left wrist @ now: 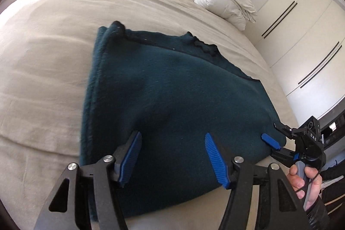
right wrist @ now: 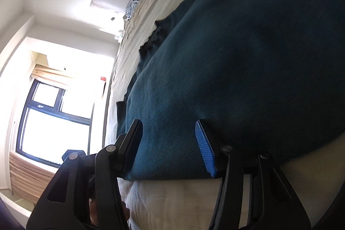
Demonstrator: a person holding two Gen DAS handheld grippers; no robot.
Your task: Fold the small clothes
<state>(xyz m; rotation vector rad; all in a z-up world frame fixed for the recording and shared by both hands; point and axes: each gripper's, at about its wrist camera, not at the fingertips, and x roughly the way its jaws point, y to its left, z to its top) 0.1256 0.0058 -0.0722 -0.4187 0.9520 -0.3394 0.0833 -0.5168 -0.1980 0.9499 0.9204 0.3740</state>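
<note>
Garment (left wrist: pixel 172 100) near edge | left gripper (left wrist: pixel 174 156) agape | right gripper (right wrist: pixel 170 143) agape

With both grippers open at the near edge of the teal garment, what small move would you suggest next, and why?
Probably close both grippers on the near hem. The left gripper and right gripper both stand open with the edge of the teal garment between their fingers, nothing gripped yet. The garment lies flat on the bed, so pinching the hem would allow folding it toward the far edge.
</note>
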